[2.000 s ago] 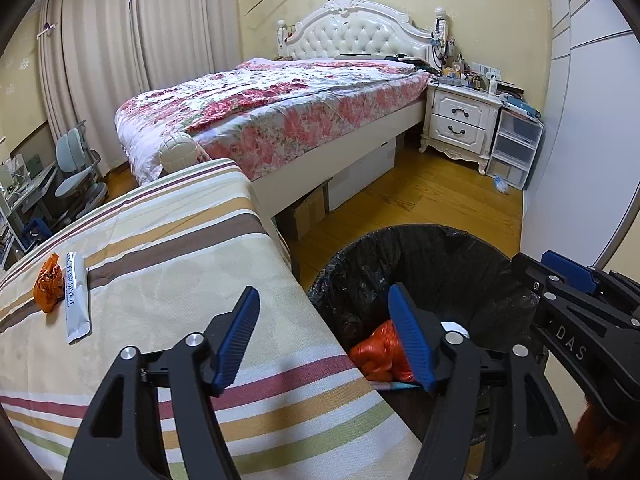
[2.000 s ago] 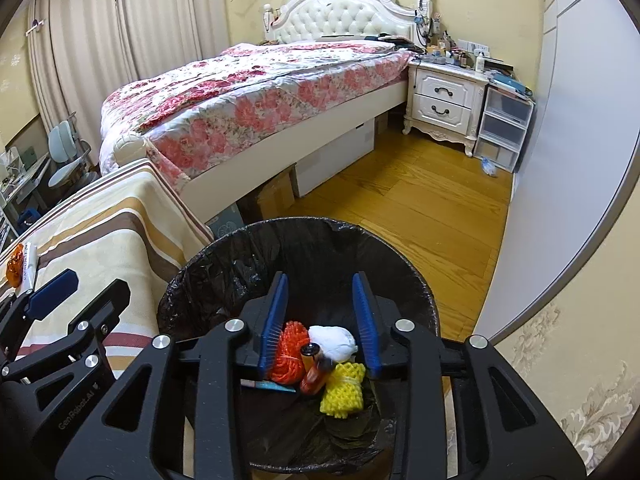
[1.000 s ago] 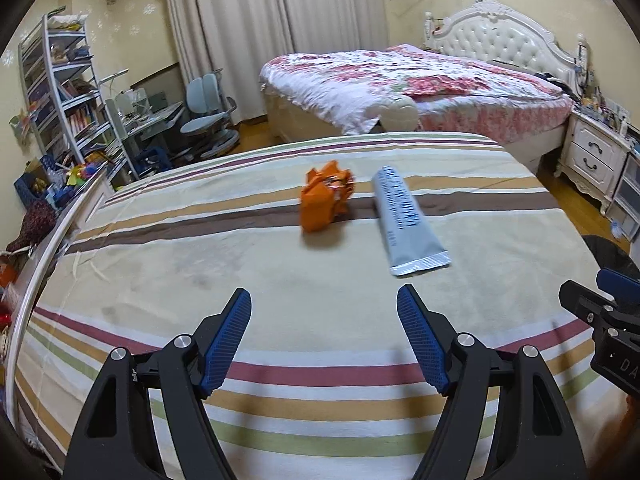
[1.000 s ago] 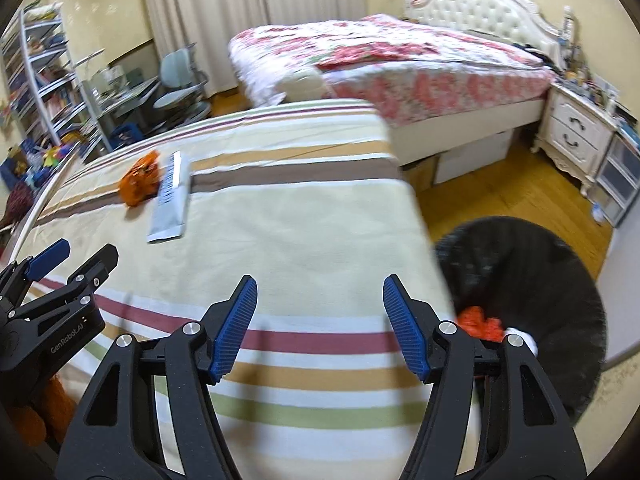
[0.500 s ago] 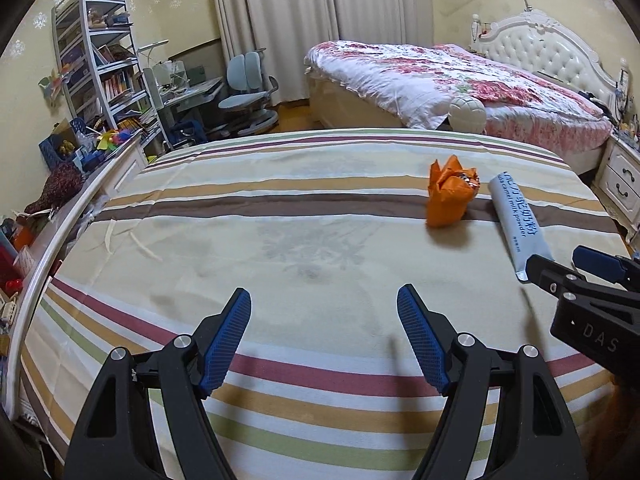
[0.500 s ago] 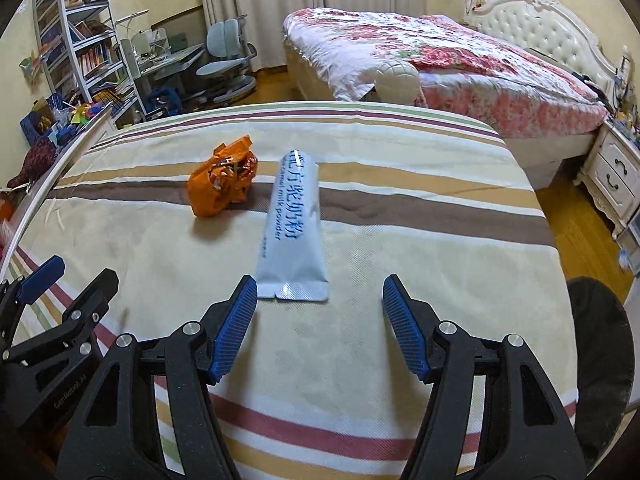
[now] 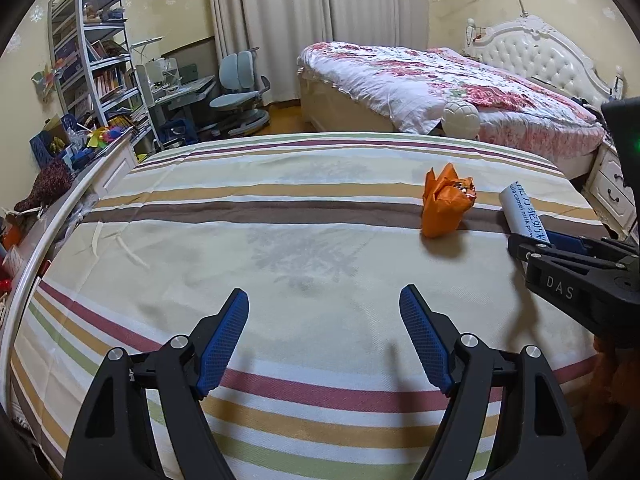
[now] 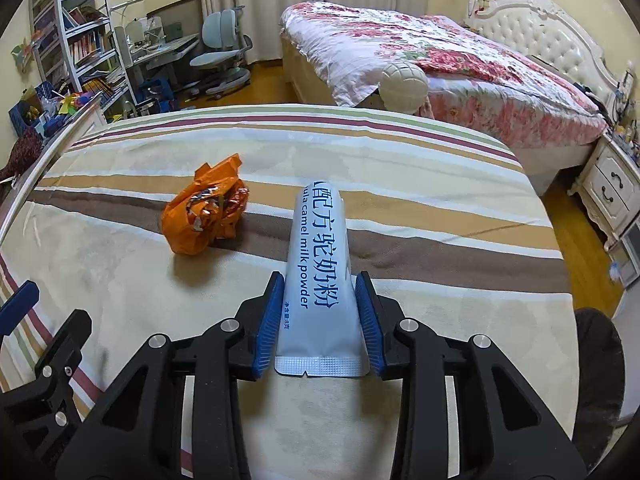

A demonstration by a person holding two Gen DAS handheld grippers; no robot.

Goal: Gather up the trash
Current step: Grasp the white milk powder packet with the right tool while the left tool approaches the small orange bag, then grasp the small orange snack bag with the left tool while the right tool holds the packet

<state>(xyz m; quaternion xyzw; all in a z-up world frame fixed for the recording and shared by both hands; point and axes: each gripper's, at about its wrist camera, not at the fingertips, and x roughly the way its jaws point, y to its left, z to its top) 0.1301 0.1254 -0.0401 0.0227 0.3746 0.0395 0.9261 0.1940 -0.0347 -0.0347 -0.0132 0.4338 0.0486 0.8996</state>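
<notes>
A silver-blue milk powder sachet (image 8: 318,240) lies lengthwise on the striped bed cover (image 8: 420,240). My right gripper (image 8: 319,280) straddles its near end. Its jaws are closing, and the blue pads (image 8: 268,320) press on both sides of the sachet. A crumpled orange wrapper (image 8: 204,216) sits just left of the sachet. In the left wrist view the wrapper (image 7: 444,204) and the sachet's far end (image 7: 520,210) lie ahead to the right. My left gripper (image 7: 323,296) hovers open over bare cover, its jaws opening a little further with nothing between them.
The black-lined trash bin (image 8: 600,356) stands off the bed's right edge. A floral bed (image 7: 440,80) and a white nightstand (image 8: 612,184) are beyond. Shelves (image 7: 92,52), a desk and a chair (image 7: 236,96) fill the left side.
Both grippers swung from the bin to the striped bed. The right gripper then moved forward over the sachet and its jaws narrowed onto it. The left has barely shifted lately.
</notes>
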